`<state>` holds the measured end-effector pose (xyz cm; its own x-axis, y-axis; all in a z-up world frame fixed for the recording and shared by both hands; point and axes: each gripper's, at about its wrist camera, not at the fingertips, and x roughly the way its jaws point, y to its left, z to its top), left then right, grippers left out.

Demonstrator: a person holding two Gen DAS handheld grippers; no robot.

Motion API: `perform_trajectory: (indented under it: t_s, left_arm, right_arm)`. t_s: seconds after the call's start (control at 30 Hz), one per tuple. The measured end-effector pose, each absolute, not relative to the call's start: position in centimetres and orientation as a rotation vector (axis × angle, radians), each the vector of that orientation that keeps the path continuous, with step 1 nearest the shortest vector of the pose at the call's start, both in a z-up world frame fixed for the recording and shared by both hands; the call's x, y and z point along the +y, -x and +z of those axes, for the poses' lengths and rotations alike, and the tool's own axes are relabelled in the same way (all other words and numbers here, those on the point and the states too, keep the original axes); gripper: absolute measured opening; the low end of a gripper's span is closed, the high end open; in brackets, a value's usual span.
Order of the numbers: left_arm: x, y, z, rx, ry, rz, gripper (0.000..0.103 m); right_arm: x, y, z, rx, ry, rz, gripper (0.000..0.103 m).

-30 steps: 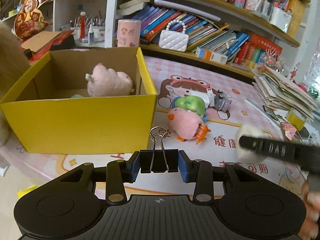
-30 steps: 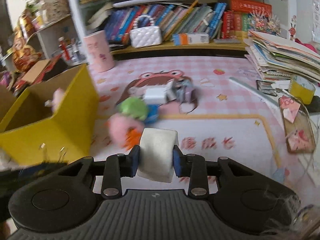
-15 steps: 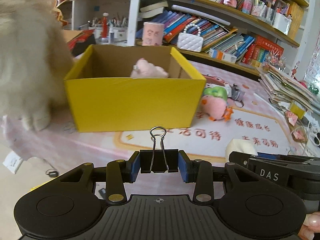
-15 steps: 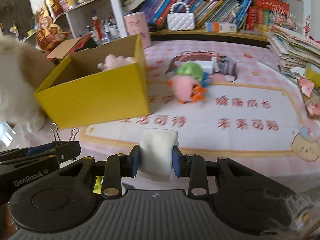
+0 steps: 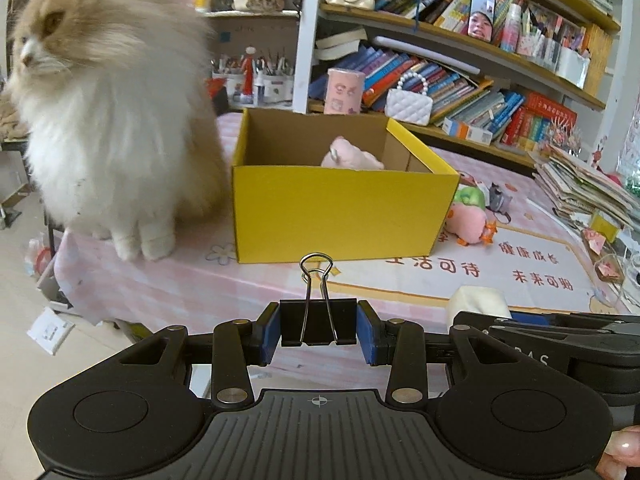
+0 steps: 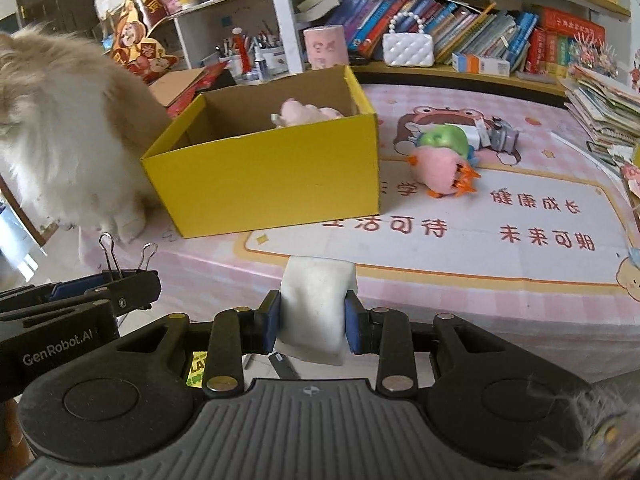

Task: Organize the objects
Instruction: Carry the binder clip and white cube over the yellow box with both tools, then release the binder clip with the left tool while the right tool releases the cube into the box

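One open yellow cardboard box [image 6: 272, 176]; one pink plush toy [image 6: 304, 112] inside. One pink-and-green plush duck [image 6: 442, 156], one black metal binder clip [image 5: 318, 320], one white foam block [image 6: 314, 312], one fluffy cream cat [image 5: 112, 112], two white quilted handbags [image 5: 409, 102].

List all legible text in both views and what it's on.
"GenRobot.AI": side of the left hand-held gripper.
"生活可待", "未来可期", "健康成长": printed on the pink table mat.
"D A S", partly cut off: side of the right hand-held gripper.
Book spines, the red box on the shelf and the pink cup: too small or blurred.
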<state>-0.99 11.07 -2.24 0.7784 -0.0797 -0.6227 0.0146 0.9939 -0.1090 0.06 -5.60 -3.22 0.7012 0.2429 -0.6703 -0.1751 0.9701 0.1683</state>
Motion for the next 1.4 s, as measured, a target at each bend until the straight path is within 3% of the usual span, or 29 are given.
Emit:
perform_trajectory:
  t_s: [0.37,0.83,1.4]
  left_arm:
    - [12.4,1.4,-1.1,0.62,0.107,-0.037,0.038]
    - [11.3,-2.5,3.8,0.441,0.03,-0.034,0.038]
    - [10.0,-12.6,1.9,0.51,0.043,0.057,0.038]
  right_arm:
    - [-4.0,0.1,-2.7,0.735,-0.034,0.252,0.03]
    - [-4.4,-5.6,2.2,0.527,-0.042,0.265,0.03]
    - [-4.5,-16.6,1.1,0.548,0.089,0.358,0.03]
